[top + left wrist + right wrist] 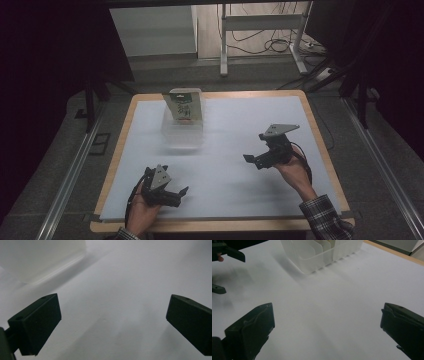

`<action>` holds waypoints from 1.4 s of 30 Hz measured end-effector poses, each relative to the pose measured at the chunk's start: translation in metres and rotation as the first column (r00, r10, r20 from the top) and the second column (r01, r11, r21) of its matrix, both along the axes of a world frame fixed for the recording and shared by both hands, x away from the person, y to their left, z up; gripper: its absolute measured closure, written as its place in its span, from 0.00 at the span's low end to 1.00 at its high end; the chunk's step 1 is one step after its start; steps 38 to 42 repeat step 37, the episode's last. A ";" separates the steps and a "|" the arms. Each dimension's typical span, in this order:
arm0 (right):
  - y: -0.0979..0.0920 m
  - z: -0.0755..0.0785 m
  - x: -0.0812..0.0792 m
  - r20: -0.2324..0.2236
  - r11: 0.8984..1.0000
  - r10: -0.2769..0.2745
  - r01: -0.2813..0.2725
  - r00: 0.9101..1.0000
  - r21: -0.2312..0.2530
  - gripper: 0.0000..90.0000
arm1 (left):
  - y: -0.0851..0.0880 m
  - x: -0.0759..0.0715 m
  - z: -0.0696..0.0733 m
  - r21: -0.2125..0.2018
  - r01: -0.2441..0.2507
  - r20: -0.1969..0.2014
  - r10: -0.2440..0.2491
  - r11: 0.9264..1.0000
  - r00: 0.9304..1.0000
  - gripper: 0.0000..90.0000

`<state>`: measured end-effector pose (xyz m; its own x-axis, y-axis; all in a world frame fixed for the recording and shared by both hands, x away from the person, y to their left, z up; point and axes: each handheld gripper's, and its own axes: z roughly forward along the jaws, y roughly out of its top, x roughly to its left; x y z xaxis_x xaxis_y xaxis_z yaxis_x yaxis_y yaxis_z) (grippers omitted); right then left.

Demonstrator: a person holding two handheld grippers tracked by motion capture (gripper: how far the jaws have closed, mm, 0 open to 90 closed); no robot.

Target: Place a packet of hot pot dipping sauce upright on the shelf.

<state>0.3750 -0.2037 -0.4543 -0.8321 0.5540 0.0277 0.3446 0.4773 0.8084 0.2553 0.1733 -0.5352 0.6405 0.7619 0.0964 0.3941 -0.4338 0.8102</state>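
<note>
Closest in, the left gripper (167, 192) sits low at the near edge of the white surface (240, 135), held in the person's left hand (142, 212), its fingers (37, 325) spread wide with nothing between them, just bare white sheet below. Over on the other side, the right gripper (257, 150) hangs a little above the surface in the right hand (295, 172), checked sleeve (325, 217) at the corner; its fingers (252, 330) are released too, gaping over open sheet. Both are well apart from each other. Farther up the surface stands the clear plastic bin (184, 135), left of centre, and a green-printed packet (184, 107) stands upright in its far end. In the right gripper view the bin (317, 255) shows its ribbed wall and thin dividers inside. Neither gripper touches the bin; the left one is nearer to it.
</note>
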 end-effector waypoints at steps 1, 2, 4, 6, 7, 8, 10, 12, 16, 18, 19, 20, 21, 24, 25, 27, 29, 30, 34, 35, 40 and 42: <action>-0.002 -0.001 -0.002 -0.005 1.000 -0.004 0.004 1.000 0.010 0.00 | 0.000 0.000 0.000 0.000 -0.001 -0.002 0.001 1.000 1.000 0.00; -0.004 -0.002 -0.003 -0.010 1.000 -0.007 0.007 1.000 0.017 0.00 | 0.000 0.000 0.000 -0.002 -0.002 -0.002 0.002 1.000 1.000 0.00; -0.008 -0.003 -0.006 -0.017 1.000 -0.014 0.015 1.000 0.026 0.00 | 0.000 0.000 0.000 -0.004 -0.002 -0.002 0.002 1.000 1.000 0.00; -0.012 -0.005 -0.010 -0.025 0.999 -0.024 0.025 0.999 0.034 0.00 | 0.000 0.000 0.000 -0.002 -0.002 -0.002 0.002 1.000 1.000 0.00; -0.014 -0.006 -0.012 -0.028 0.999 -0.026 0.027 0.999 0.040 0.00 | 0.000 0.000 0.000 -0.001 -0.002 -0.003 0.002 1.000 1.000 0.00; -0.016 -0.008 -0.014 -0.028 0.999 -0.028 0.029 0.999 0.044 0.00 | 0.000 0.000 0.000 -0.001 0.002 -0.002 -0.002 1.000 1.000 0.00; -0.019 -0.011 -0.017 -0.031 0.999 -0.032 0.033 0.999 0.042 0.00 | 0.001 0.001 0.000 -0.012 0.000 -0.001 0.000 1.000 1.000 0.01; -0.023 -0.014 -0.022 -0.027 0.999 -0.036 0.037 0.999 0.037 0.00 | 0.003 0.001 0.000 -0.035 -0.008 -0.002 0.008 0.999 1.000 0.02; -0.031 -0.019 -0.028 -0.030 0.998 -0.045 0.046 0.999 0.034 0.00 | 0.006 0.002 0.001 -0.057 -0.020 -0.008 0.019 0.998 1.000 0.02; -0.035 -0.021 -0.031 -0.031 0.998 -0.052 0.053 0.998 0.038 0.00 | 0.007 0.003 0.001 -0.067 -0.020 -0.015 0.019 0.998 1.000 0.02; -0.037 -0.021 -0.032 -0.038 0.998 -0.054 0.056 0.998 0.035 0.00 | 0.007 0.003 0.001 -0.069 -0.022 -0.018 0.021 0.997 1.000 0.02; -0.039 -0.022 -0.034 -0.044 0.998 -0.056 0.058 0.997 0.033 0.00 | 0.007 0.003 0.001 -0.065 -0.023 -0.021 0.021 0.998 1.000 0.01; -0.041 -0.023 -0.036 -0.048 0.998 -0.061 0.063 0.997 0.032 0.00 | 0.006 0.003 0.001 -0.058 -0.023 -0.021 0.021 0.998 1.000 0.01; -0.046 -0.025 -0.041 -0.051 0.997 -0.073 0.074 0.996 0.017 0.00 | 0.004 0.002 0.000 -0.030 -0.017 -0.018 0.017 0.999 1.000 0.00; -0.049 -0.026 -0.043 -0.051 0.997 -0.076 0.076 0.996 0.013 0.00 | 0.004 0.002 0.000 -0.029 -0.017 -0.020 0.016 0.999 1.000 0.00; -0.053 -0.027 -0.046 -0.060 0.996 -0.090 0.091 0.994 0.014 0.00 | 0.004 0.002 0.000 -0.032 -0.016 -0.027 0.015 0.999 1.000 0.00; -0.059 -0.029 -0.048 -0.067 0.995 -0.096 0.096 0.993 0.007 0.00 | 0.004 0.002 0.000 -0.034 -0.020 -0.030 0.018 0.999 0.999 0.00; -0.061 -0.030 -0.049 -0.072 0.995 -0.104 0.104 0.992 0.003 0.00 | 0.004 0.003 0.000 -0.035 -0.020 -0.031 0.019 0.999 0.999 0.00; -0.073 -0.036 -0.052 -0.094 0.992 -0.130 0.129 0.987 -0.016 0.00 | 0.003 0.003 0.000 -0.028 -0.019 -0.033 0.018 0.999 0.999 0.00; -0.074 -0.037 -0.052 -0.101 0.991 -0.135 0.134 0.986 -0.017 0.00 | 0.003 0.003 -0.001 -0.025 -0.021 -0.032 0.020 0.999 0.999 0.00; -0.078 -0.038 -0.052 -0.104 0.990 -0.141 0.140 0.984 -0.017 0.00 | 0.002 0.003 -0.001 -0.020 -0.020 -0.031 0.019 1.000 0.999 0.00; -0.078 -0.038 -0.052 -0.104 0.990 -0.141 0.140 0.984 -0.017 0.00 | 0.002 0.003 -0.001 -0.020 -0.020 -0.031 0.019 1.000 0.999 0.00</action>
